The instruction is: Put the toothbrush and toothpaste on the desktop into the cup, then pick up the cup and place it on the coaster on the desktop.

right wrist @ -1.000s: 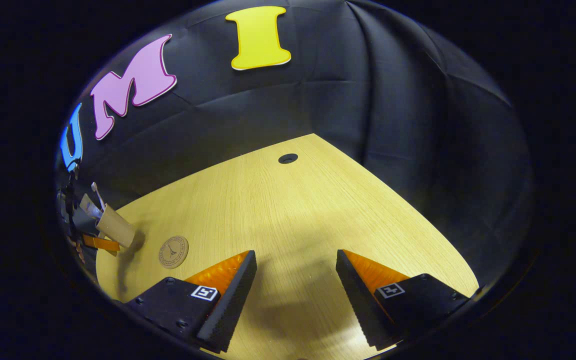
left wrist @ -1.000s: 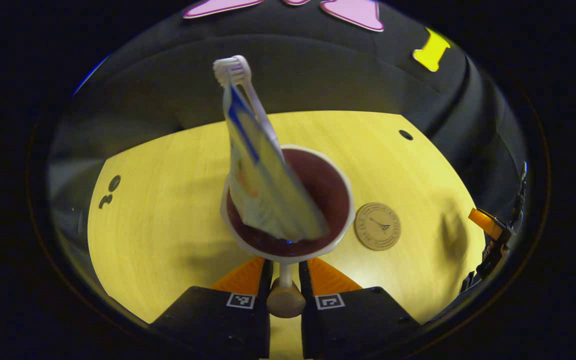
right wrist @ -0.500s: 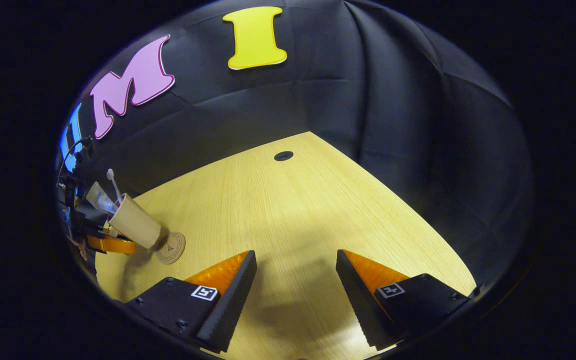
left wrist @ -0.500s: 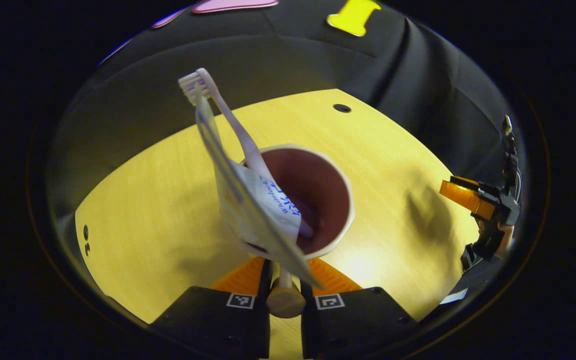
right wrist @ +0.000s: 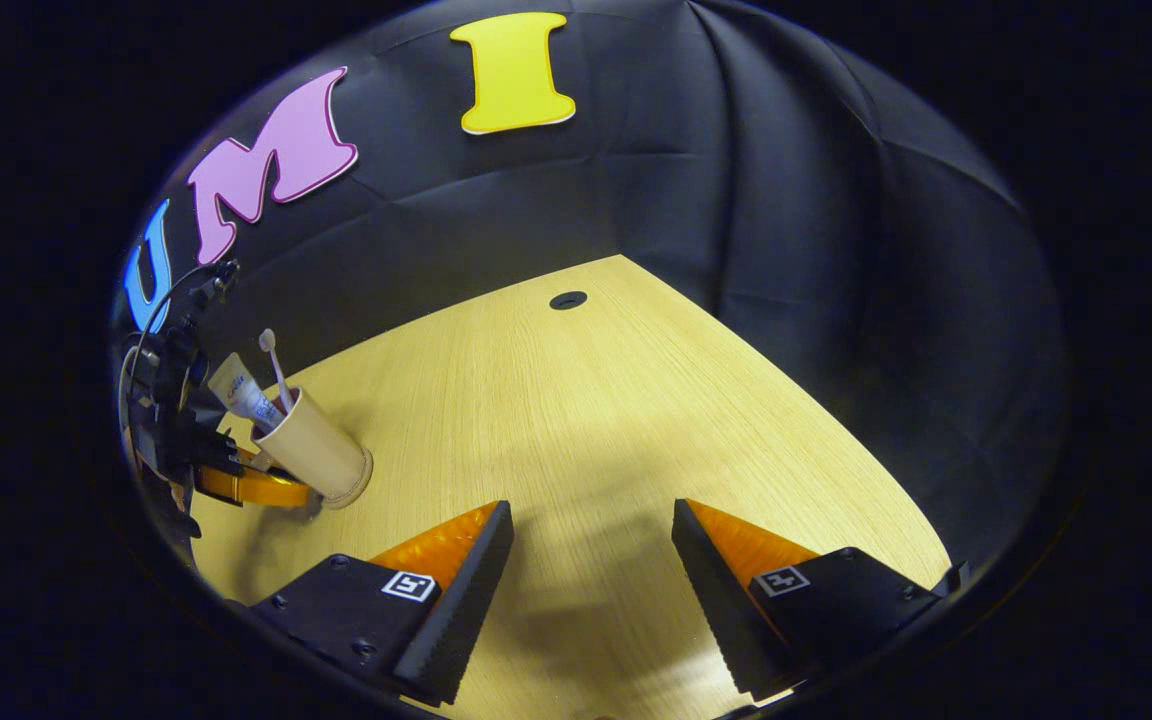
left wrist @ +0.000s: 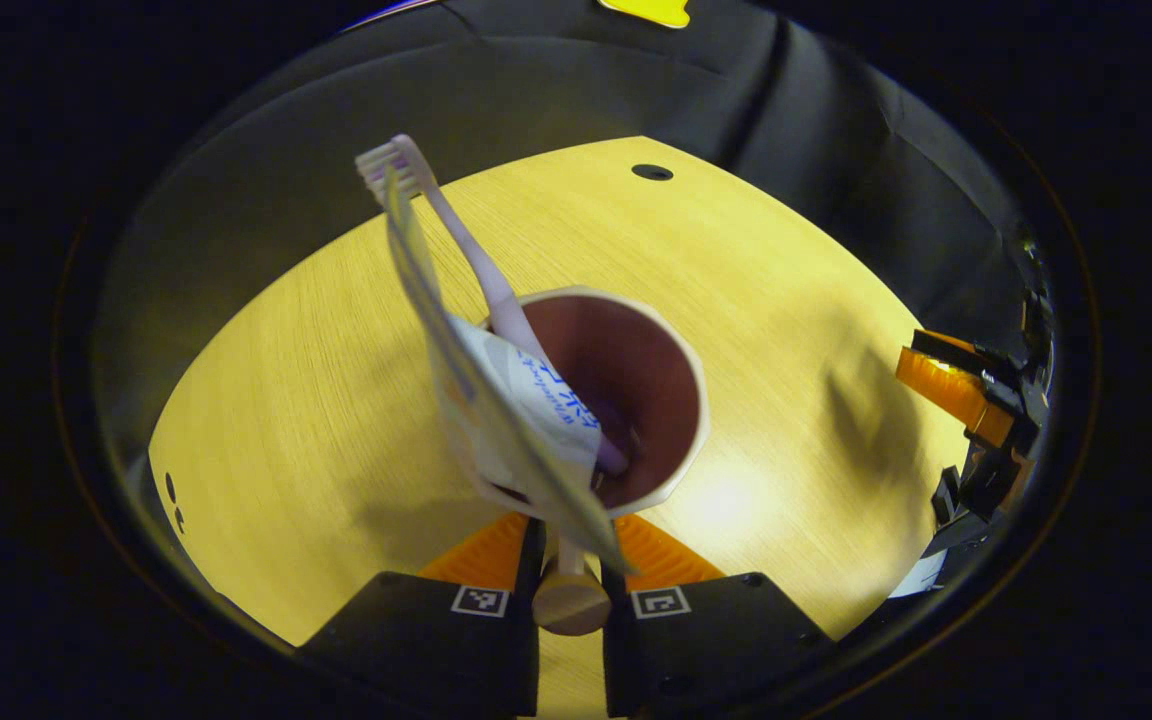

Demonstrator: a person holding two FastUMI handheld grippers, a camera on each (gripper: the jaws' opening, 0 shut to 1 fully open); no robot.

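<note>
A beige cup (left wrist: 636,390) with a dark red inside holds a white toothbrush (left wrist: 456,240) and a toothpaste tube (left wrist: 516,400), both leaning out to the left. My left gripper (left wrist: 568,545) is shut on the cup's thin handle with its round knob (left wrist: 571,605). In the right gripper view the cup (right wrist: 316,455) tilts slightly at the table's left, its base low over the wood, with the left gripper (right wrist: 246,487) behind it. The coaster is hidden beneath the cup. My right gripper (right wrist: 591,590) hovers open over bare wood, holding nothing.
The yellow wooden table (right wrist: 586,420) has a small cable hole (right wrist: 567,299) near its far edge. Black cloth walls close in behind and on both sides. The right gripper (left wrist: 966,395) shows at the right edge of the left gripper view.
My left gripper has carried the cup to the right and down over the coaster, which is now covered. The right gripper has stayed still and open.
</note>
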